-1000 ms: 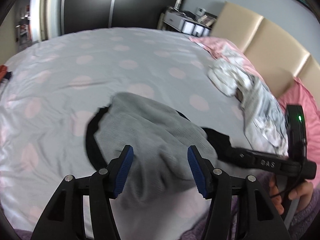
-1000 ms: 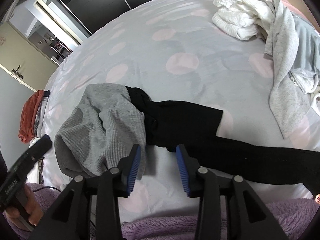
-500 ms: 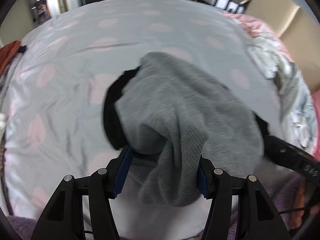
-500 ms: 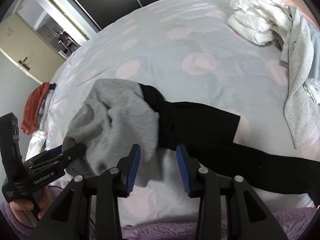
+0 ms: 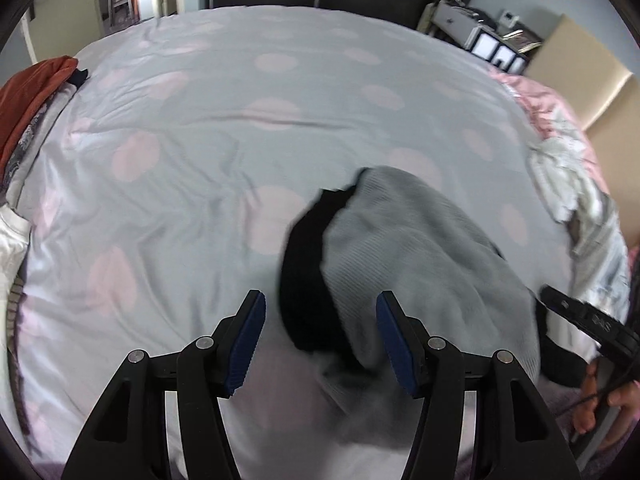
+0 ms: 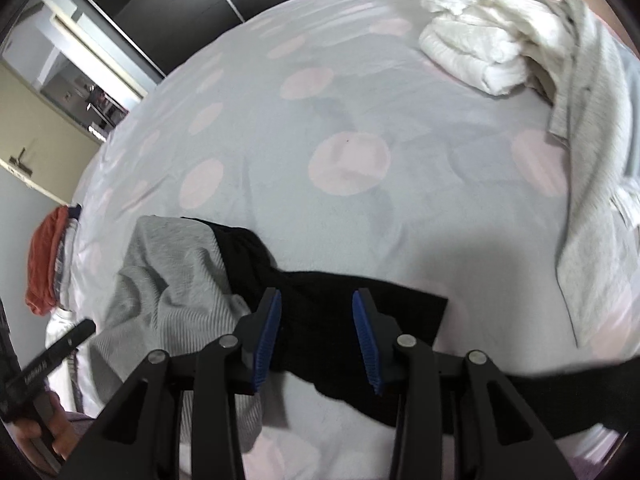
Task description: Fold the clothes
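On the bed [image 5: 200, 152], the grey top [image 5: 420, 264] lies over black trousers [image 6: 340, 320]. The left gripper [image 5: 320, 338] hovers wide over their overlap; the right gripper [image 6: 316, 336] hangs wide above the trousers.

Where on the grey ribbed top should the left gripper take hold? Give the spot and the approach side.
Grip the grey ribbed top at its bunched near edge, just ahead of the left gripper, coming in low from the person's side. The fabric piles up there, giving the open fingers a fold to pinch, and it likely avoids catching the black garment underneath.
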Motion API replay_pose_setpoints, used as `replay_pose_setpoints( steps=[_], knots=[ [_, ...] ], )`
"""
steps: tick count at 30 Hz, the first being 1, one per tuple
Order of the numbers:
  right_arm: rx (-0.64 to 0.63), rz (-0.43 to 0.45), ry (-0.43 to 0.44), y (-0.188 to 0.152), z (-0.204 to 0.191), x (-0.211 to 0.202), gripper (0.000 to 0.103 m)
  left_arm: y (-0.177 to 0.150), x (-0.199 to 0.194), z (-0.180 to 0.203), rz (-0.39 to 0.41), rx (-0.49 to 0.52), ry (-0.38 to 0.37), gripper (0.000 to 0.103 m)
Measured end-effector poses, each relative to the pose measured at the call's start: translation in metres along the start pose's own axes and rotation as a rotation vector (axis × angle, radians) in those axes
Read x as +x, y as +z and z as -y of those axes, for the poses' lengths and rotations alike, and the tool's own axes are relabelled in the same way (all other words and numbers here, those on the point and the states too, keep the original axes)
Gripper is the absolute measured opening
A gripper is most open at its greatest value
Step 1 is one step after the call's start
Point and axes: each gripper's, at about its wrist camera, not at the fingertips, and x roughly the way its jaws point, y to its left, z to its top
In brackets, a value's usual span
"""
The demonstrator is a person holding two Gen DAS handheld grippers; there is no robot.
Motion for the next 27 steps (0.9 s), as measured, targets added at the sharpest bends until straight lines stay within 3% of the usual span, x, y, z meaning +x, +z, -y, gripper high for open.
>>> replay_pose_setpoints(
  steps=[9,12,14,15,18,20,24,27],
  knots=[
    [0.056,-0.092,0.007,-0.001,0.012,0.034,0.043,0.016,0.057,-0.027,-0.129,-0.115,0.015,0.059],
    [0.032,-0.089,-0.003,-0.003,0.007,0.036,0.044,0.014,0.062,-0.021,-0.124,-0.085,0.048,0.059],
    [0.015,-0.086,-0.009,-0.004,0.003,0.036,0.032,0.011,0.061,-0.013,-0.107,-0.036,0.066,0.054],
    [0.006,-0.087,-0.009,-0.005,0.002,0.036,0.027,0.009,0.060,-0.009,-0.098,-0.010,0.071,0.043],
    [-0.020,-0.077,-0.009,-0.007,-0.004,0.034,0.014,0.003,0.055,0.003,-0.070,0.055,0.068,0.022],
    [-0.023,-0.048,-0.016,-0.008,-0.005,0.027,0.008,0.000,0.049,0.008,-0.047,0.084,0.075,0.018],
    [-0.003,0.051,-0.037,-0.009,-0.001,0.005,0.005,-0.004,0.038,0.007,-0.006,0.083,0.081,0.016],
    [0.026,0.144,-0.105,-0.010,0.003,-0.015,0.005,-0.008,0.028,0.004,0.018,0.070,0.097,0.015]
  ],
)
